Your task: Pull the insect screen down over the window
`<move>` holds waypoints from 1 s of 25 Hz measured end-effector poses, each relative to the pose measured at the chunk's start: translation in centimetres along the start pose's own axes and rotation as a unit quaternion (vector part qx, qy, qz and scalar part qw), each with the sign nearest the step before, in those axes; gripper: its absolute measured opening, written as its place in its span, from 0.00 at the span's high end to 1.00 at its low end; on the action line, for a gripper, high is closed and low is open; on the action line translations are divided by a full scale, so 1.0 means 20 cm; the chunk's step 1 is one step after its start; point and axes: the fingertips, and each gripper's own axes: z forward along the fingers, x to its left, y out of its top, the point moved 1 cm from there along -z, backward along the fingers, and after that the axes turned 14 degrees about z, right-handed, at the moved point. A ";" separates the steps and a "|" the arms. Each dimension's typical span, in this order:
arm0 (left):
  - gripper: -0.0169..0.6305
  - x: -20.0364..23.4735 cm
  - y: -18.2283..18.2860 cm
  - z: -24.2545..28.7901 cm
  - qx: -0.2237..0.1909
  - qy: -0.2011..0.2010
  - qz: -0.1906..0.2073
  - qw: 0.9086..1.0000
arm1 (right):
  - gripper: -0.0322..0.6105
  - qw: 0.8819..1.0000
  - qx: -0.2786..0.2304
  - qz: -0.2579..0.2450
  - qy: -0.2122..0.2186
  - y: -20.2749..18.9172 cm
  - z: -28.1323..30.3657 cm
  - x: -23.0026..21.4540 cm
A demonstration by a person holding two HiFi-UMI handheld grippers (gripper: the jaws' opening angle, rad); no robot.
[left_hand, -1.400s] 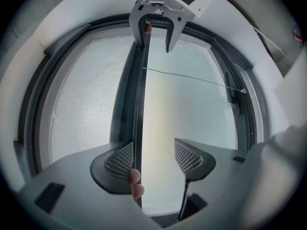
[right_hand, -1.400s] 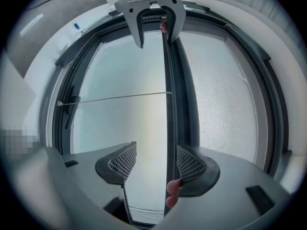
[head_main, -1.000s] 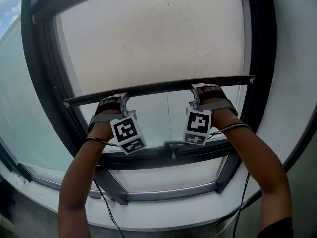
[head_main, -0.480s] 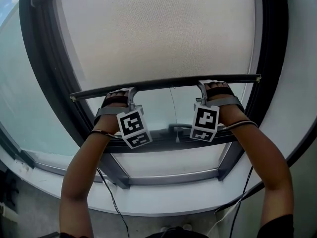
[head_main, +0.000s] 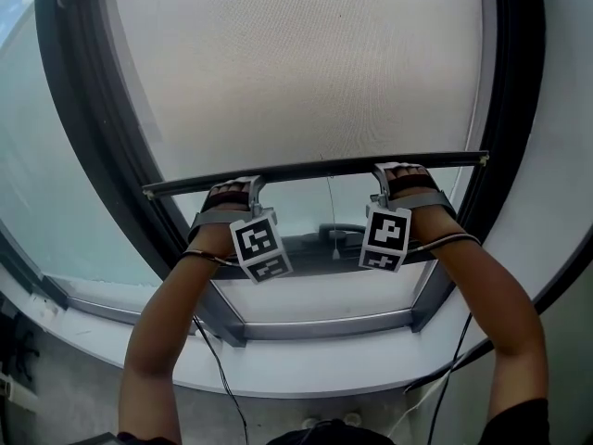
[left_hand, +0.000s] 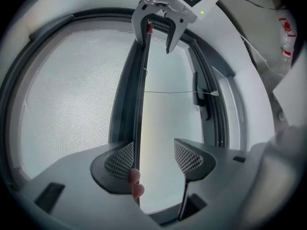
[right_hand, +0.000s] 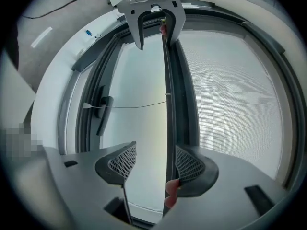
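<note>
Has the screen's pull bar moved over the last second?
Yes. The pull bar has come down, closer to the window handle below it.

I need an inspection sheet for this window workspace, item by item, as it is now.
Surface: white window sill.
Job's things: insect screen partly down; its bottom bar above the window handle; pull cord hangs from the bar.
Clutter: nothing seen.
Grippers: left hand-held gripper and right hand-held gripper open, bar between the jaws against one pad.
Cables: black cable hangs from the left wrist.
Surroundings: dark window frame.
</note>
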 end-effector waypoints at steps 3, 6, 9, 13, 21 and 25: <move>0.56 -0.10 0.02 0.01 -0.006 -0.005 -0.004 1.000 | 0.56 1.000 0.000 -0.005 0.014 -0.02 0.02 0.11; 0.56 -0.13 0.08 0.03 -0.028 -0.001 -0.031 0.999 | 0.56 1.000 0.002 -0.003 0.024 -0.03 0.04 0.18; 0.56 -0.16 0.08 0.04 -0.021 0.003 -0.029 0.999 | 0.56 1.000 0.001 0.004 0.023 -0.03 0.05 0.22; 0.56 -0.27 0.11 0.07 -0.035 -0.028 -0.045 0.998 | 0.56 0.999 0.010 -0.002 0.047 -0.06 0.07 0.33; 0.57 -0.63 0.16 0.17 -0.032 -0.075 -0.051 0.995 | 0.56 0.995 0.027 -0.014 0.097 -0.13 0.14 0.67; 0.57 -0.75 0.21 0.20 -0.049 -0.063 -0.064 0.995 | 0.56 0.994 0.030 -0.008 0.107 -0.16 0.18 0.83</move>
